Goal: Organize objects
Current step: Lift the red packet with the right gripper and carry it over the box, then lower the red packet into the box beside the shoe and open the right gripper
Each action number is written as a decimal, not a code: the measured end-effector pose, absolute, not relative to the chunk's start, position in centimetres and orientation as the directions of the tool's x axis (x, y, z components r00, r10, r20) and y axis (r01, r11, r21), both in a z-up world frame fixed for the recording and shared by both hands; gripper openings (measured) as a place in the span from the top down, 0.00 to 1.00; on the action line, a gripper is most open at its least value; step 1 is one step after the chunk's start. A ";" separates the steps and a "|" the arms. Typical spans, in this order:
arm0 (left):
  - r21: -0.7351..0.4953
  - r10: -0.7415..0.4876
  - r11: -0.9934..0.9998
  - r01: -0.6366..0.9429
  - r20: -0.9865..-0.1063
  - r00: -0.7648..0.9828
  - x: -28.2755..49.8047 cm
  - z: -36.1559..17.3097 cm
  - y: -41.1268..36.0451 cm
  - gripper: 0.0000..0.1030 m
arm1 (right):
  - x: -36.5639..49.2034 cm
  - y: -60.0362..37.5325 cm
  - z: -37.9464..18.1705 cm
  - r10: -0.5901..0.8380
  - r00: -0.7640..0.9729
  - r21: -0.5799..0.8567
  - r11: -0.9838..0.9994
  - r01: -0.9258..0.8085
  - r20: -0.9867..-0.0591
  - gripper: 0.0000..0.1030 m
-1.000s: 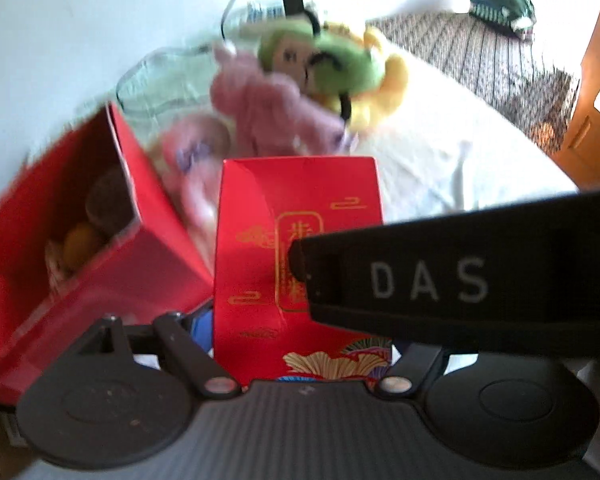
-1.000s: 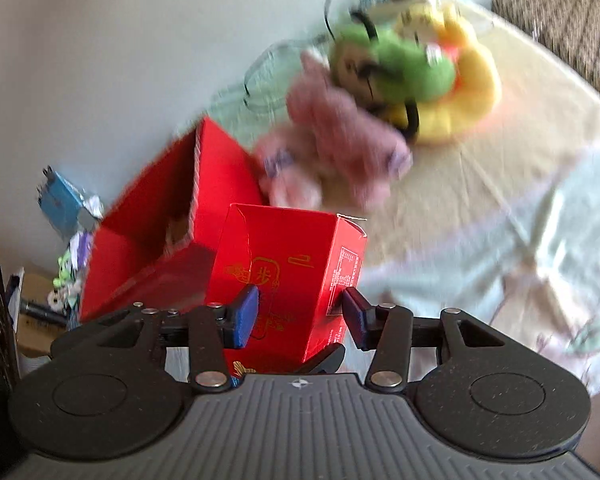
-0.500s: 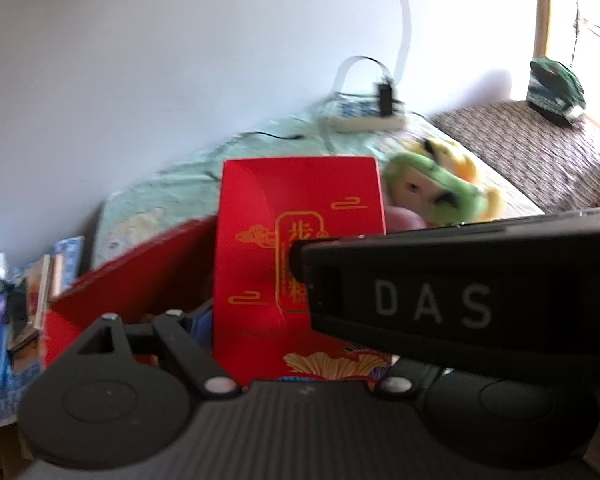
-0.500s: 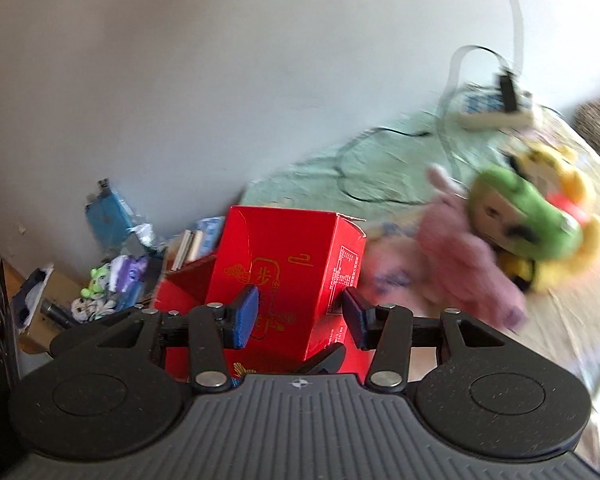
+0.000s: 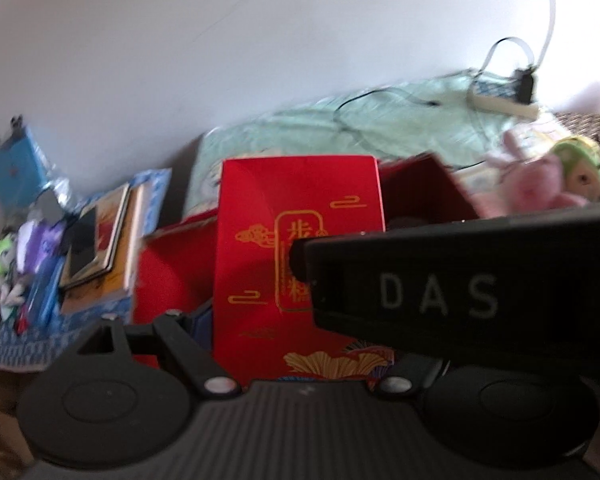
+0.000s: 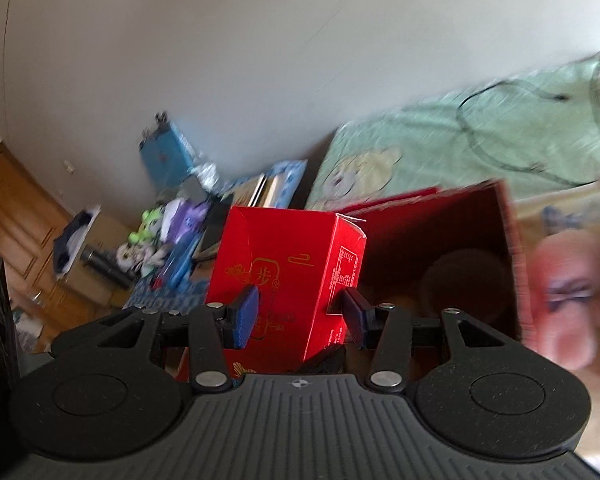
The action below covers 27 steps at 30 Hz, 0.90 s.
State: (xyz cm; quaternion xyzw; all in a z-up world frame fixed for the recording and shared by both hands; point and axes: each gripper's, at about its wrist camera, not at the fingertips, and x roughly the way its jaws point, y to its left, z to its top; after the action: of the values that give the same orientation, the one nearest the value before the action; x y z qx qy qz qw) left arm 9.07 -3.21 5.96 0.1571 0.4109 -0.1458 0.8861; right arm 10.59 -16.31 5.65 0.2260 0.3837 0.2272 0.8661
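Both grippers close on one red carton [image 6: 288,276], each from its own side. In the right wrist view the right gripper [image 6: 296,318] has its two blue pads [image 6: 246,316] pressed against the carton's lower half, one on the gold-printed front face and one on the side panel with small print, so its jaws stand about a carton's width apart and clamped. In the left wrist view the left gripper [image 5: 300,320] holds the same red carton [image 5: 296,256]: a blue pad [image 5: 202,322] shows at the carton's left edge, but the opposite finger is hidden behind the black body of the other gripper, marked "DAS" [image 5: 440,296], which crosses the right half of the picture. The grip there reads as closed on the carton, though only one contact shows.

Much is blurred. The carton's foot is cut off by each gripper's base. Behind it stands a larger open red box [image 6: 452,248], its inside dark; a round brownish shape lies in it, too dim to name. Pink plush toys [image 5: 536,188] and a green plush [image 5: 580,160] lie to the right on the pale green bedspread [image 5: 380,132], smeared by motion. A power strip [image 5: 504,98] with cables rests near the wall. To the left, books [image 5: 100,240] and small clutter sit on a blue patterned cloth [image 5: 40,340].

The carton stands upright between the fingers of both grippers, in front of the open box.
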 end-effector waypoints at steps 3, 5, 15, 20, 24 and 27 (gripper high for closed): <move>0.178 -0.089 0.915 0.362 -0.786 0.612 10.4 4.8 -1.8 0.23 | 12.0 -14.8 4.8 0.605 0.555 0.593 0.772 -0.230 -0.571 0.52; 0.181 -0.073 0.919 0.350 -0.794 0.603 11.2 4.1 -1.0 0.23 | 12.8 -13.7 4.2 0.619 0.528 0.600 0.764 -0.236 -0.581 0.52; 0.143 -0.042 0.932 0.334 -0.871 0.489 15.0 0.3 1.7 0.23 | 16.7 -10.4 1.2 0.644 0.372 0.602 0.763 -0.236 -0.669 0.52; 0.126 -0.041 0.933 0.338 -0.894 0.445 15.5 -0.8 2.2 0.22 | 18.1 -9.4 0.3 0.642 0.298 0.592 0.767 -0.249 -0.707 0.51; 0.158 -0.018 0.925 0.345 -0.890 0.455 15.4 -1.2 1.8 0.19 | 18.7 -9.6 -0.2 0.645 0.292 0.604 0.764 -0.228 -0.706 0.52; 0.167 -0.015 0.920 0.354 -0.888 0.459 15.4 -1.4 1.5 0.18 | 18.9 -9.8 -0.6 0.641 0.291 0.605 0.767 -0.212 -0.711 0.52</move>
State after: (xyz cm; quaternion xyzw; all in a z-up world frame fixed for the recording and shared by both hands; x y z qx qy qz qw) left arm 15.44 1.55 -1.37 0.1667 0.5081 -0.1101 0.8378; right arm 18.91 -9.83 -0.60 0.2029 0.5286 0.2742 0.7773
